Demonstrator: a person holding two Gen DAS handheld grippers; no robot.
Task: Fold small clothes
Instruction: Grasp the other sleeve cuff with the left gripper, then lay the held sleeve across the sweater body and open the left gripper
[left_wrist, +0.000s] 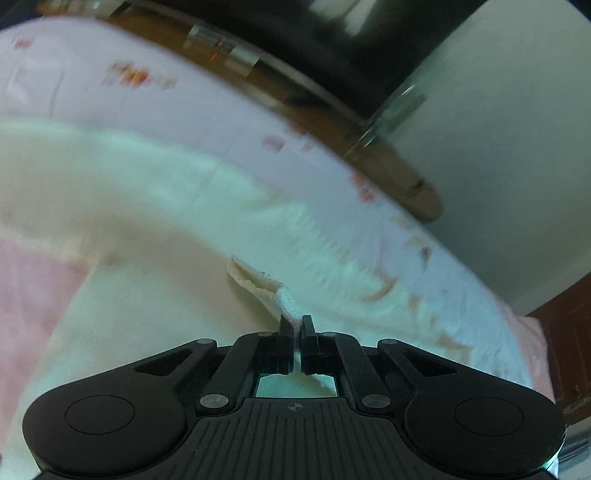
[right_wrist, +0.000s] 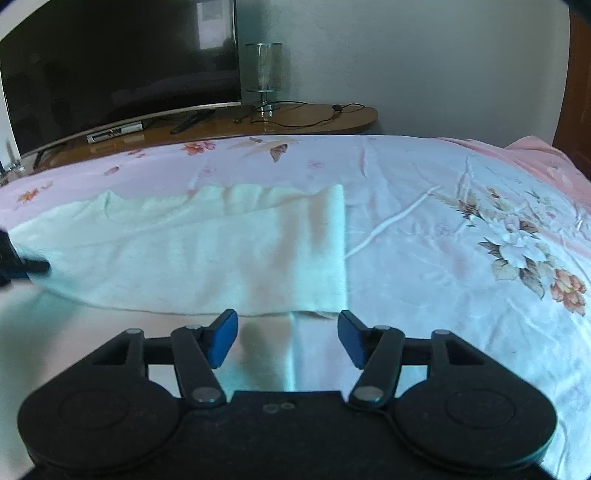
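Fold partly done: pale garment (right_wrist: 207, 254) lies doubled on bed (right_wrist: 424, 236); left hand-held gripper (left_wrist: 296, 325) clenched on its edge; right hand-held gripper (right_wrist: 288, 338) released, just short of near hem; further folds left

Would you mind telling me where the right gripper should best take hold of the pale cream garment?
The near right corner of the pale cream garment, approached from the near side: its hem lies flat on the floral bedsheet just ahead of the open right gripper.

Television (right_wrist: 118, 62), lamp (right_wrist: 264, 70) on wooden shelf (right_wrist: 332, 120)
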